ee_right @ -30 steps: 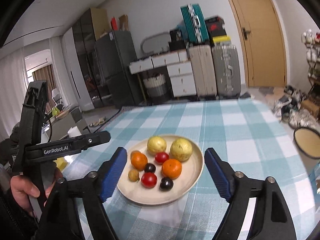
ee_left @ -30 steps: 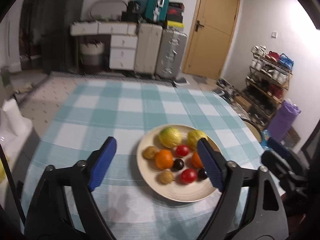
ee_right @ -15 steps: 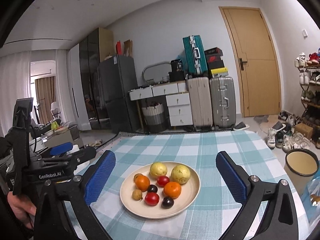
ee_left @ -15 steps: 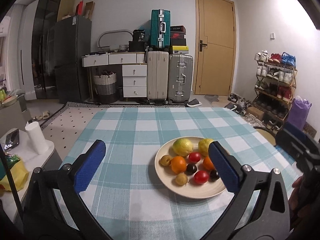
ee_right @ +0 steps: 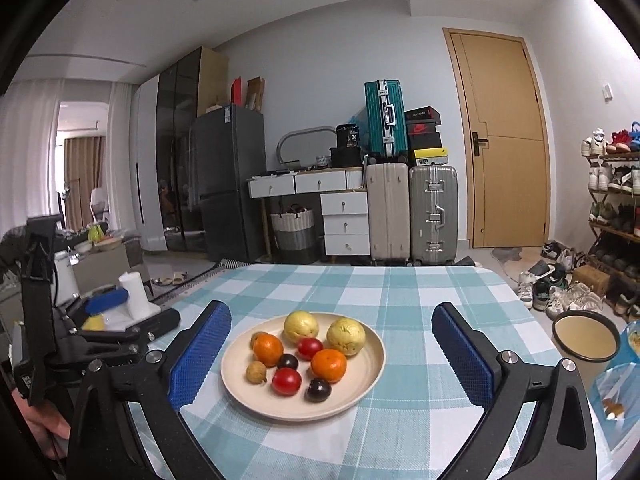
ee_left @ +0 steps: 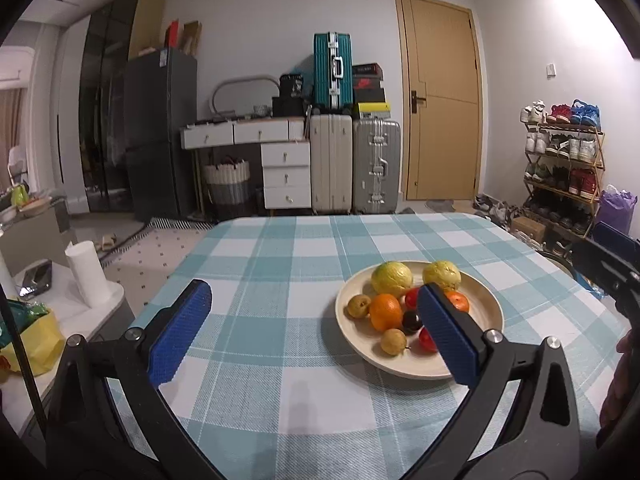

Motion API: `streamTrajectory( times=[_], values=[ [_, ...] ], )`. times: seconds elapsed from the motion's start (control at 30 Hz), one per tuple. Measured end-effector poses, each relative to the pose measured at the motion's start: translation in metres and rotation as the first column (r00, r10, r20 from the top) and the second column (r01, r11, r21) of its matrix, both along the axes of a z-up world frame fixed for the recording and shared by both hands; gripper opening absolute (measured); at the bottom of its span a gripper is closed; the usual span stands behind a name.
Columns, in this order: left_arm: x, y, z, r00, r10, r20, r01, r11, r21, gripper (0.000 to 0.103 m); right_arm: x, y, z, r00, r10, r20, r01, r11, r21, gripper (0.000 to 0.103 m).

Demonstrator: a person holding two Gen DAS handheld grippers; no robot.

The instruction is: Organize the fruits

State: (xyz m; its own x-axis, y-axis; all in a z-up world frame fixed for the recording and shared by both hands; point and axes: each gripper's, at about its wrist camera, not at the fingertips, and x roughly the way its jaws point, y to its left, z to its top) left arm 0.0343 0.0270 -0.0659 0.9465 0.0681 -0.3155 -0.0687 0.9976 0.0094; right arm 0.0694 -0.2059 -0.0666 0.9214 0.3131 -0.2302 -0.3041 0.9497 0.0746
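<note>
A cream plate [ee_right: 372, 364] sits on the bench [ee_right: 400, 292], which is covered by a teal-and-white checked cloth. On the plate lie nine fruits: two yellow-green guavas at the far side, one to the left [ee_right: 301, 327] and one to the right [ee_right: 346, 336]; a red tomato [ee_right: 309, 348] just in front of them; an orange at the left [ee_right: 267, 349] and another orange at the right [ee_right: 329, 365]; a dark plum [ee_right: 287, 361] between the oranges; a small brownish fruit [ee_right: 256, 372] at the near left; a second red tomato [ee_right: 286, 381] near the front; and a second dark plum [ee_right: 318, 390] at the near right of it.

The right hand-held gripper [ee_right: 331, 354] hangs above the near edge of the bench with its blue-padded fingers [ee_right: 199, 356] spread wide, one on each side of the plate in that camera's view, holding nothing. The left hand-held gripper [ee_left: 310, 330] is also spread wide and empty; it stands left of the plate, and its right pad [ee_left: 448, 336] hides part of the fruit at the plate's right side in the left wrist view.

Beyond the bench, against the far wall, stand a teal suitcase [ee_right: 386, 118] on top of a beige suitcase [ee_right: 388, 212], a silver suitcase [ee_right: 433, 212] beside it, a white drawer unit [ee_right: 346, 224] and a wooden door [ee_right: 504, 140]. A shoe rack [ee_left: 562, 168] stands at the right wall.
</note>
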Motion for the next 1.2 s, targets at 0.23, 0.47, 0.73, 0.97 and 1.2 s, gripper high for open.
streamTrajectory(
  times=[0.23, 0.47, 0.73, 0.97, 1.2],
  values=[
    [0.0, 0.001, -0.005, 1.0, -0.002, 0.019, 0.002, 1.0, -0.002, 0.103, 0.002, 0.0, -0.009, 1.0, -0.004, -0.02, 0.003, 1.0, -0.018, 0.103],
    [0.002, 0.004, -0.011, 1.0, -0.005, 0.022, 0.005, 1.0, -0.018, 0.103, 0.003, -0.001, -0.015, 0.999, -0.002, -0.039, 0.001, 1.0, -0.025, 0.103],
    [0.004, 0.004, -0.013, 1.0, -0.008, 0.01, 0.008, 1.0, -0.021, 0.103, 0.005, -0.001, -0.024, 0.998, 0.004, -0.061, -0.005, 1.0, -0.022, 0.103],
    [0.007, 0.001, -0.016, 1.0, -0.012, 0.004, 0.012, 1.0, -0.014, 0.103, 0.008, -0.001, -0.029, 0.996, 0.014, -0.084, -0.015, 1.0, -0.018, 0.103],
    [0.008, 0.001, -0.017, 1.0, -0.012, 0.004, 0.012, 1.0, -0.014, 0.103, 0.009, 0.005, -0.03, 0.996, 0.017, -0.087, -0.021, 0.999, -0.044, 0.103]
  ],
)
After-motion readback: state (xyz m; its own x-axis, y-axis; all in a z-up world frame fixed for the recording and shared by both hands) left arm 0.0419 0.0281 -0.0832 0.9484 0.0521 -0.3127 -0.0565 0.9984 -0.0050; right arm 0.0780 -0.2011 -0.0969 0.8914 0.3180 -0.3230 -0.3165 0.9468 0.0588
